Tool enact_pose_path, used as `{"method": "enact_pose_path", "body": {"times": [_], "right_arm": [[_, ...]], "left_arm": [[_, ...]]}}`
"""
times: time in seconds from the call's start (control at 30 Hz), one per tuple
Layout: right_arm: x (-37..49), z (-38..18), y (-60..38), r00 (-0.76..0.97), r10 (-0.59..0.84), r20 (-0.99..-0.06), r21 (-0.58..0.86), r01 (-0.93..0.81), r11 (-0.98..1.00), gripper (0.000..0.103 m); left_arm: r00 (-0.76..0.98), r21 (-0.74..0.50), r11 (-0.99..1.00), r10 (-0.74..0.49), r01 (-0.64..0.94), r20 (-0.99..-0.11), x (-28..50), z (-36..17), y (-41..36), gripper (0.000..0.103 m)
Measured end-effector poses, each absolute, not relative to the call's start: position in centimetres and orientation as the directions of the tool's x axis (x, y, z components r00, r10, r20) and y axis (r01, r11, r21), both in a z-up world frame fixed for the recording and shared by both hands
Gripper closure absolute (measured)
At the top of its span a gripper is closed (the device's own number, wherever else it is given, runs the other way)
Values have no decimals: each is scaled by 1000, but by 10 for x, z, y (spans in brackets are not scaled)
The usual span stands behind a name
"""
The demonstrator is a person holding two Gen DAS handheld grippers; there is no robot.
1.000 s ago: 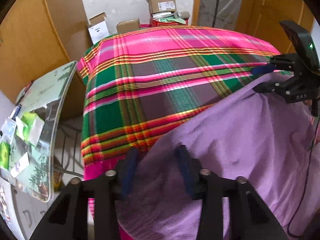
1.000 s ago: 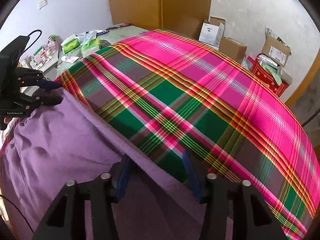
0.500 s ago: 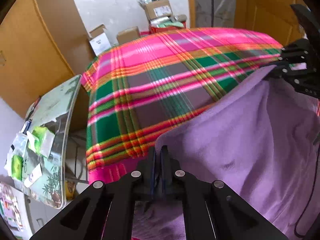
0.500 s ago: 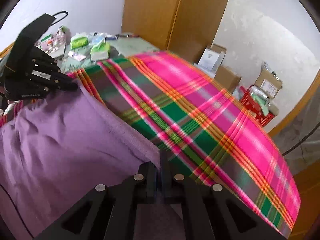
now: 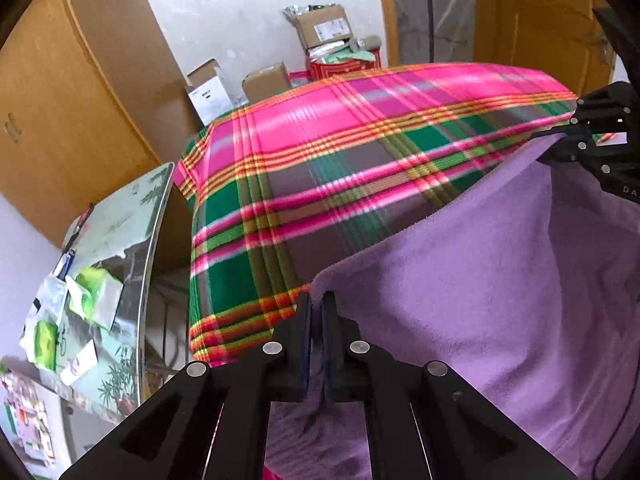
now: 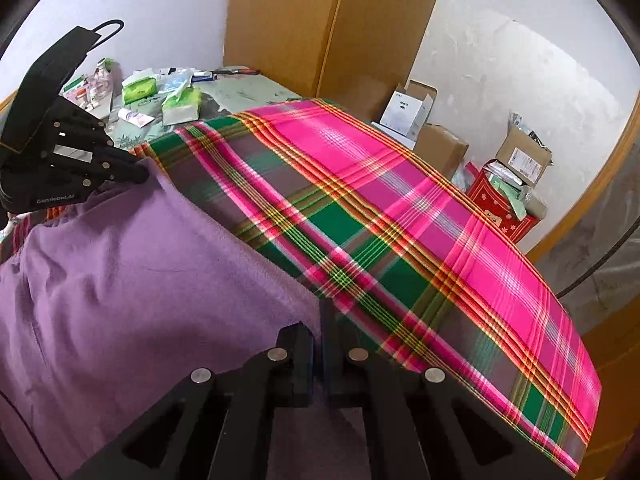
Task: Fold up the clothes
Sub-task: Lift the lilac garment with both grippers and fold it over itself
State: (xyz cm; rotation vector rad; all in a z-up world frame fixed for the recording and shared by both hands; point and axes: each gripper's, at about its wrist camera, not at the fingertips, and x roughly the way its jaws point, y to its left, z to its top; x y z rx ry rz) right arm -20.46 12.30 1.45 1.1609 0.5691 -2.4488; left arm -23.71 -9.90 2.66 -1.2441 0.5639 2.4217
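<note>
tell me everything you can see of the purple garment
The purple garment looks like soft fleece, plain lilac, lying loosely creased on the plaid blanket. Its far edge runs straight between the two tongs: the left tongs are shut on one corner, the right tongs on the other.

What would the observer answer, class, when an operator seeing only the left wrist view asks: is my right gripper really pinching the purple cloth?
Observer: Yes, the right gripper is shut on the purple cloth's top edge.
Operator: What lies beyond it?
Observer: Bare plaid blanket, dropping over its right-hand edge.
Operator: My left gripper, from outside?
Observer: The left gripper pinches the other corner; a black cable loops from its top.
</note>
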Motion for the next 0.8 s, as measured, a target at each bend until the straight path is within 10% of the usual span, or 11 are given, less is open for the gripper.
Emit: {"method": "enact_pose_path", "body": {"times": [0.8], "right_arm": [[-79, 81, 105, -719, -168, -675, -298, 474, -829, 101]], "left_arm": [[-711, 328, -821, 129, -468, -691, -148, 89, -103, 98]]}}
